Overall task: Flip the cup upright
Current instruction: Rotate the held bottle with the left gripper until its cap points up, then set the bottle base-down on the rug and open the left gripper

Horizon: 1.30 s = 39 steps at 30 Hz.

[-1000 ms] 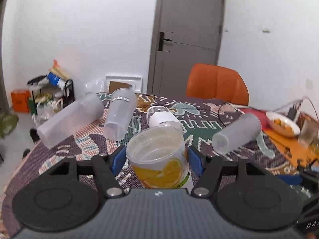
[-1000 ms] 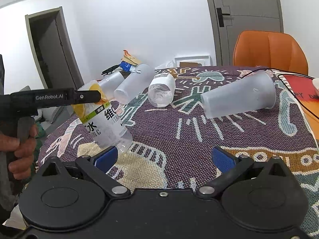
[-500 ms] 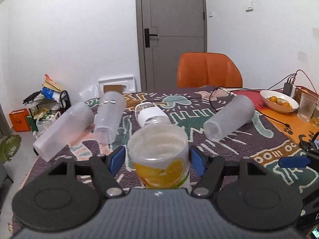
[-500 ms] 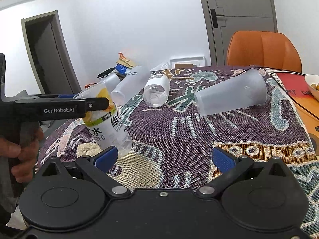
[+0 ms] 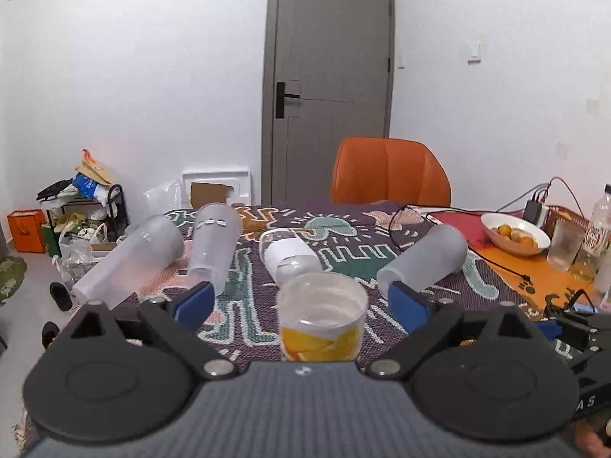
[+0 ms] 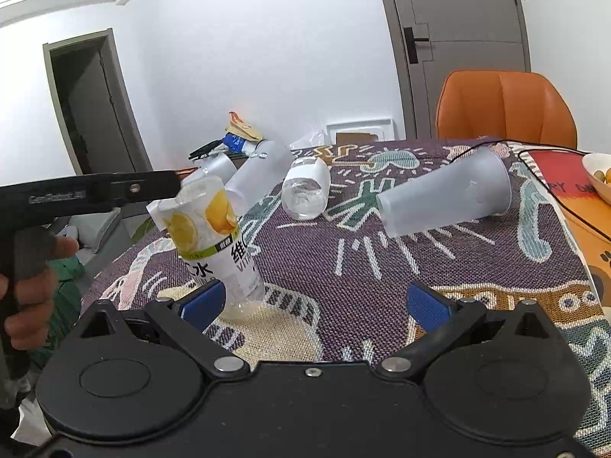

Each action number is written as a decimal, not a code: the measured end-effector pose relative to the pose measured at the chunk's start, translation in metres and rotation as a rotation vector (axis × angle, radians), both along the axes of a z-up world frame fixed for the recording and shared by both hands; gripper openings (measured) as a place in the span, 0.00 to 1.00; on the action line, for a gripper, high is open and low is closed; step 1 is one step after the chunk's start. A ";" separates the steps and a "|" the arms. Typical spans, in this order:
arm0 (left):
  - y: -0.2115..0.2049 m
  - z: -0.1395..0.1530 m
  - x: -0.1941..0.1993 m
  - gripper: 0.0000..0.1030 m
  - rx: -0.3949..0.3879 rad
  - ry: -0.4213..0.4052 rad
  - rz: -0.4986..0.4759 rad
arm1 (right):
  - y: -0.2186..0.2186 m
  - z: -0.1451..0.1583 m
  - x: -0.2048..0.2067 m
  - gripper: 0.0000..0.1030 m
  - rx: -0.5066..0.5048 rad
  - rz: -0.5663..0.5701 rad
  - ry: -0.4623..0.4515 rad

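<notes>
A clear cup with a lemon label (image 5: 321,320) (image 6: 214,244) stands upright on the patterned tablecloth (image 6: 439,267), mouth up. My left gripper (image 5: 301,303) is open, its blue pads well apart on either side of the cup and not touching it; it also shows from the side in the right wrist view (image 6: 173,185). My right gripper (image 6: 313,301) is open and empty, low over the near cloth to the right of the cup.
Three frosted cups (image 5: 131,261) (image 5: 214,246) (image 5: 424,259) and a clear cup with a white band (image 5: 288,253) lie on their sides. An orange chair (image 5: 389,177) stands behind the table. A fruit bowl (image 5: 513,233), glass, bottle and cables are at the right.
My left gripper has opened and let go of the lemon-label cup, which now stands upright on the cloth. The right gripper has barely moved.
</notes>
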<state>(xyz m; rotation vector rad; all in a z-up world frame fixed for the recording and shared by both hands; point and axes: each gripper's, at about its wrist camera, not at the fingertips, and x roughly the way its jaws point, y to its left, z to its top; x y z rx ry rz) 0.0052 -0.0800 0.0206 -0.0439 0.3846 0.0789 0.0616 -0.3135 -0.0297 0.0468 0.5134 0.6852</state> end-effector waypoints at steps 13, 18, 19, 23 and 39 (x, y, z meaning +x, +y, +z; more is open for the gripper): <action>0.038 -0.002 -0.029 0.96 -0.079 0.028 0.010 | 0.003 0.014 -0.011 1.00 0.001 -0.025 -0.008; 0.054 -0.005 -0.040 0.96 -0.134 0.059 0.010 | 0.003 0.020 -0.016 1.00 -0.009 -0.026 0.003; 0.056 -0.006 -0.042 0.96 -0.137 0.063 0.013 | 0.003 0.021 -0.018 1.00 -0.011 -0.025 0.003; 0.063 -0.008 -0.050 0.96 -0.149 0.078 0.013 | 0.004 0.024 -0.025 1.00 -0.030 -0.013 0.006; 0.066 -0.021 -0.063 0.96 -0.149 0.147 -0.013 | 0.006 0.026 -0.046 1.00 -0.058 -0.010 0.008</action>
